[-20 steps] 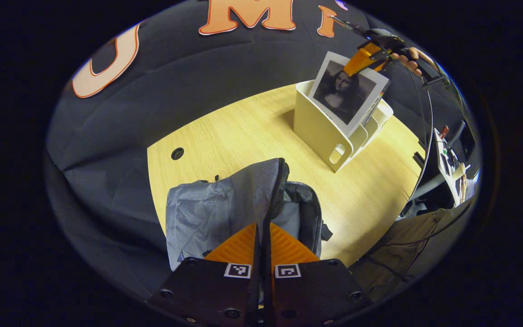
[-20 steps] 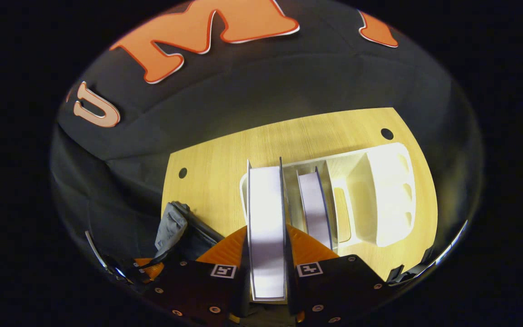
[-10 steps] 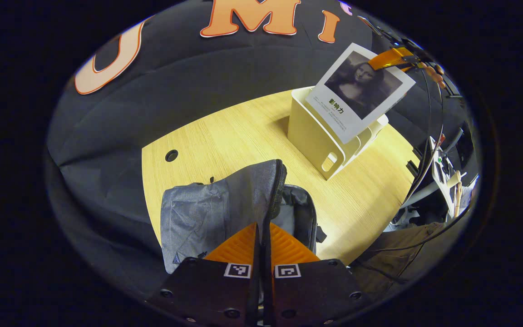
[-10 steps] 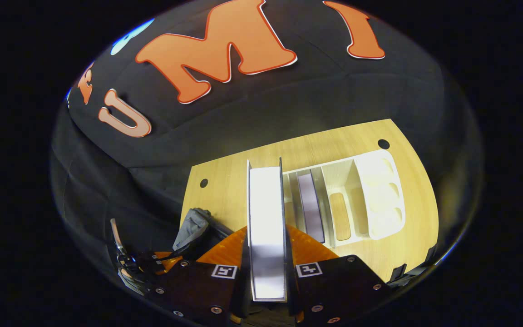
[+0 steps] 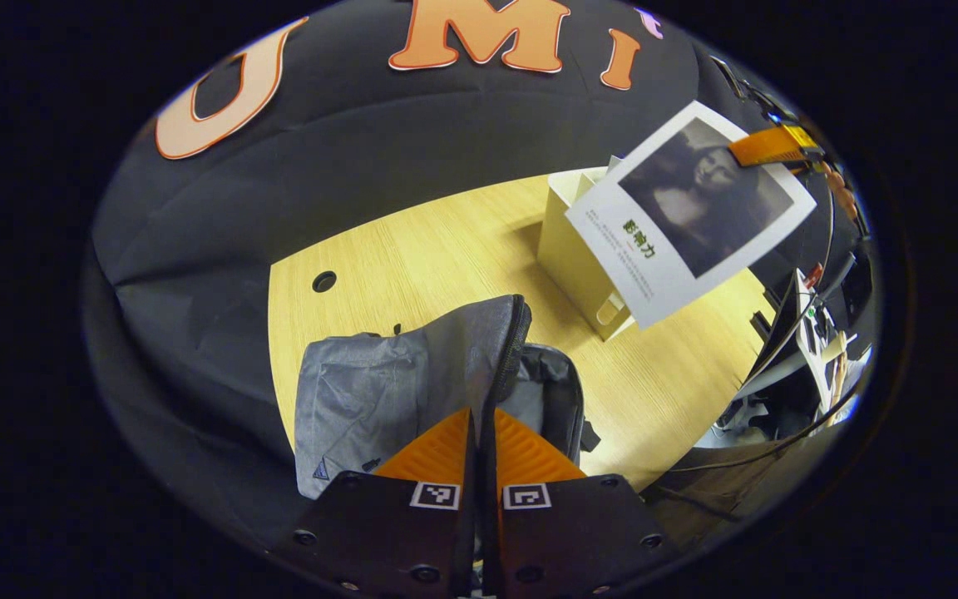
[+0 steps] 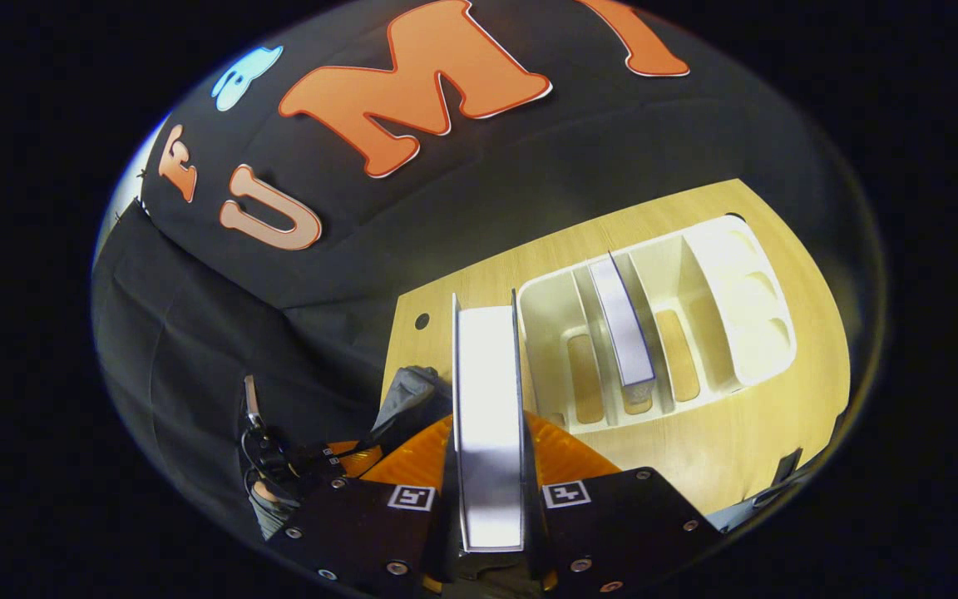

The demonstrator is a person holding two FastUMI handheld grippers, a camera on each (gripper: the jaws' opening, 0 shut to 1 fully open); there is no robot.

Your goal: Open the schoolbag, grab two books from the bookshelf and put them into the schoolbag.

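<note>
Table (image 5: 412, 249): bears all. Bag (image 5: 412, 383): unzipped, flap pinched up by left gripper (image 5: 479, 433). Shelf (image 6: 745, 283): one book (image 6: 622, 329) left inside. First book (image 6: 487, 416): clamped in right gripper (image 6: 489, 466), aloft, not yet bagged.

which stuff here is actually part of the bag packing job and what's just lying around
Part of the job:
- schoolbag, flap pinched by left gripper
- book, held in right gripper
- second book, standing in the bookshelf

Just lying about:
- wooden table
- cables and gear past the table edge
</note>
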